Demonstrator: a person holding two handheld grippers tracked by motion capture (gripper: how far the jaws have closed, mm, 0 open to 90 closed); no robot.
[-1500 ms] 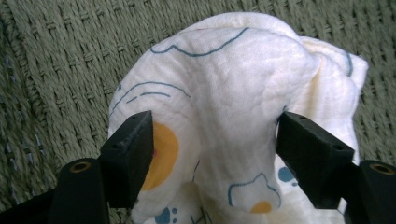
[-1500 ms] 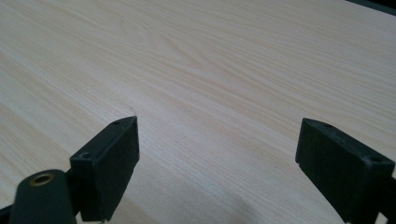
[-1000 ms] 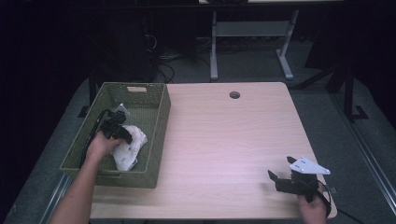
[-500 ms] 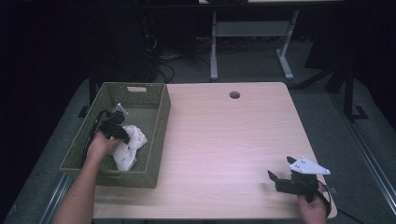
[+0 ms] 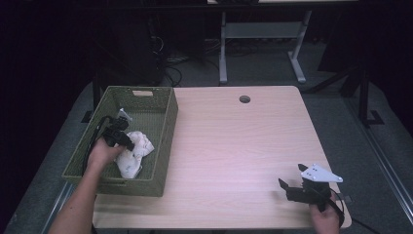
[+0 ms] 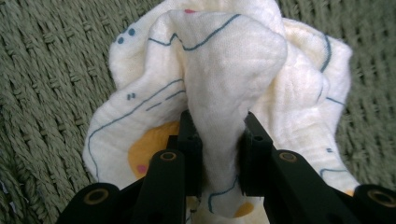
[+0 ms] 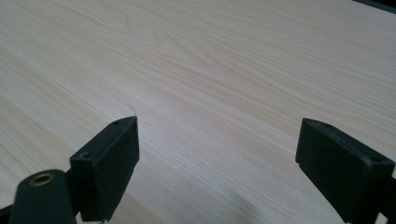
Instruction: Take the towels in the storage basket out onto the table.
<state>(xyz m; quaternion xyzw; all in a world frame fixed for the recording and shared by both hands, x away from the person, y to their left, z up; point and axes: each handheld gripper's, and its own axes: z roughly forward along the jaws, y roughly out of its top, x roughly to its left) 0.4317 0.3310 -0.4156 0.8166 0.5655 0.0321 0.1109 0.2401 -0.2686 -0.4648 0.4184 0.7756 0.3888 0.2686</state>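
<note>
We see first the light wooden desk (image 5: 234,146), and on its left side the olive-green woven plastic basket (image 5: 165,126). Inside the basket lies the crumpled cream cotton cloth with blue lines and orange spots (image 5: 134,153), resting on the basket floor near the right wall.

Our left tongs (image 5: 127,142) have just been closing, and in the left gripper view they are now clamped on a raised fold of the cloth (image 6: 224,70), which stands up between the two black jaws. Our right tongs (image 5: 287,191) wait near the front right corner of the desk, with the jaws wide apart and nothing between them (under them is bare wood (image 7: 201,60)).

What could go wrong from here, in our judgement:
- The grip holds one fold, so the soft fabric may slip out when we lift.
- The hanging part may catch on the woven wall or rim, and then the light basket could be dragged or tipped.
- A fast lift may let the cloth unfold and fall back.
</note>
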